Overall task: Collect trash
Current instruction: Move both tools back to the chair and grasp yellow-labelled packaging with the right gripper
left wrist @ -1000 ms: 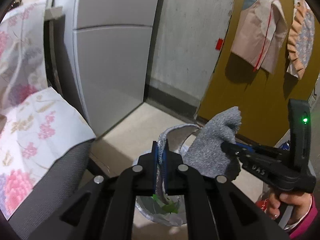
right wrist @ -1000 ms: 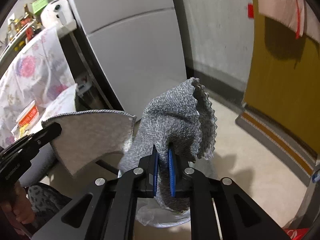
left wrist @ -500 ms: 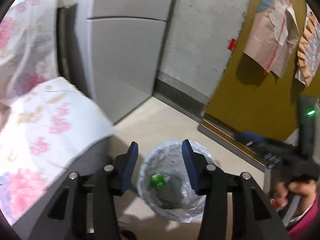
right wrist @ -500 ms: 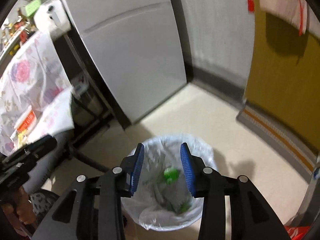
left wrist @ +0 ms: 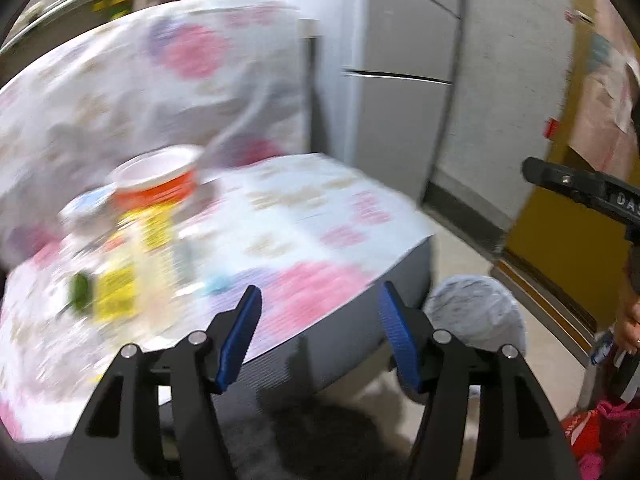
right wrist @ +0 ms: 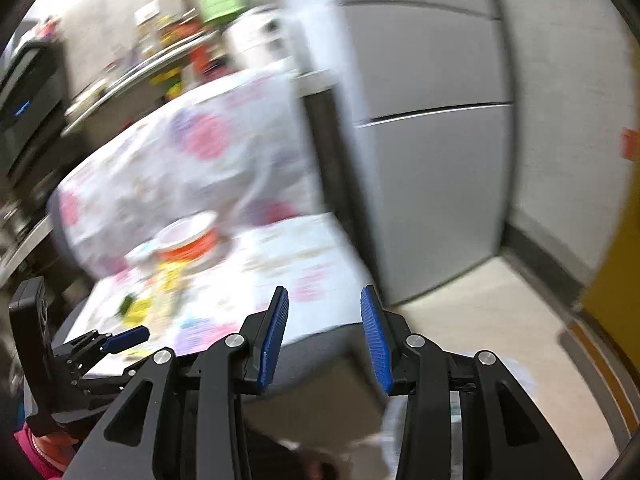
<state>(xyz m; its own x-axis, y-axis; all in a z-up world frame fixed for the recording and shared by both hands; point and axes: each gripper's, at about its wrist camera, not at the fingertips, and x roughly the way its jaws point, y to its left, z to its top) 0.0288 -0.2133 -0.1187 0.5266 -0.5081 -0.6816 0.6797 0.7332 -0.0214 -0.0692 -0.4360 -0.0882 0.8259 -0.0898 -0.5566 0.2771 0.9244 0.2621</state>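
Note:
Both views are motion-blurred. My left gripper is open and empty, over the edge of a chair seat covered with a floral cloth. On the seat lie an orange-rimmed cup and a bottle with a yellow label. The trash bin lined with a white bag stands on the floor to the right. My right gripper is open and empty. It faces the same seat, cup and bottle. The bin's bag shows behind its right finger.
A grey fridge stands behind the chair. A yellow door is at right. Shelves with cluttered items are at the back left. The right gripper shows in the left wrist view, and the left gripper in the right wrist view.
One second ago both grippers held a grey cloth over the bin. Both opened, the cloth is gone from them, and both views have swung left and up to the chair seat.

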